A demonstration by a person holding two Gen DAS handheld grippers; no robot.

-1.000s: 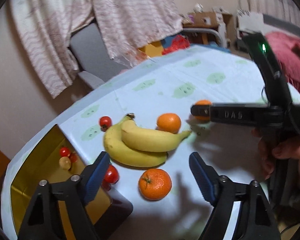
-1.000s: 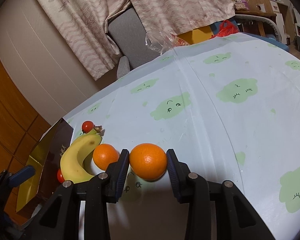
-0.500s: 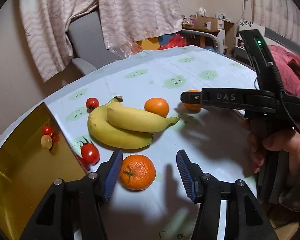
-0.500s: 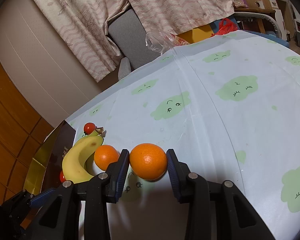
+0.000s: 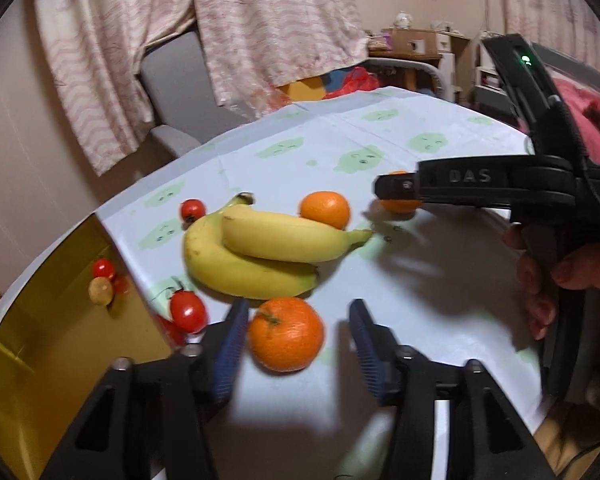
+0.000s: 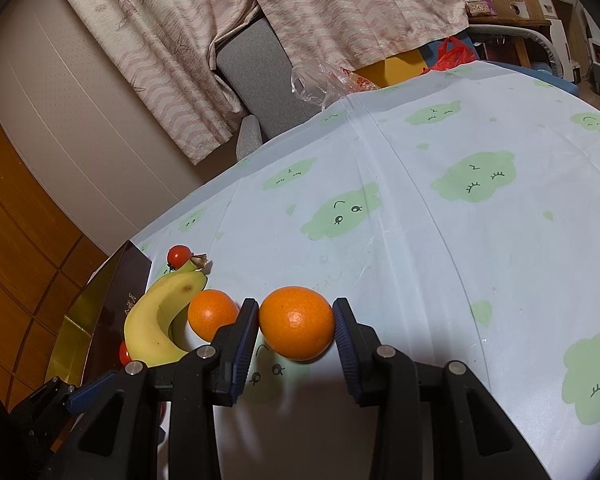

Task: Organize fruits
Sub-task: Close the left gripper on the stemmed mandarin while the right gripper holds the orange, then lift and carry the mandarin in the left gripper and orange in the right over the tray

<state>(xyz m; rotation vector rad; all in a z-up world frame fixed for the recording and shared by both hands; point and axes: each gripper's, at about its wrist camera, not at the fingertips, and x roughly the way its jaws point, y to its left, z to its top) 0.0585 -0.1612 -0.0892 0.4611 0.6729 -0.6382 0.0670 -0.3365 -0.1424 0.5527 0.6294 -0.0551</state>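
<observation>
In the left wrist view my left gripper (image 5: 298, 314) is open, its blue pads either side of a stemmed orange (image 5: 286, 334) that lies on the tablecloth; the left pad is close to it and the right pad stands apart. Two bananas (image 5: 260, 256) lie just beyond, with a second orange (image 5: 325, 209) behind them. My right gripper (image 6: 296, 320) is shut on a third orange (image 6: 296, 328), both pads touching its sides, low over the cloth. From the left wrist view that gripper (image 5: 392, 186) shows side-on, with its orange (image 5: 398, 205) partly hidden.
A gold-lined open box (image 5: 40, 320) at the left holds cherry tomatoes (image 5: 103, 269) and a small yellowish fruit. Loose tomatoes (image 5: 187, 311) lie beside it and behind the bananas. A hand (image 5: 560, 276) holds the right gripper. A grey chair (image 6: 260, 76) stands behind the table.
My left gripper has moved forward and down, so the stemmed orange now lies between its fingers. The right gripper has stayed on its orange, hardly moving.
</observation>
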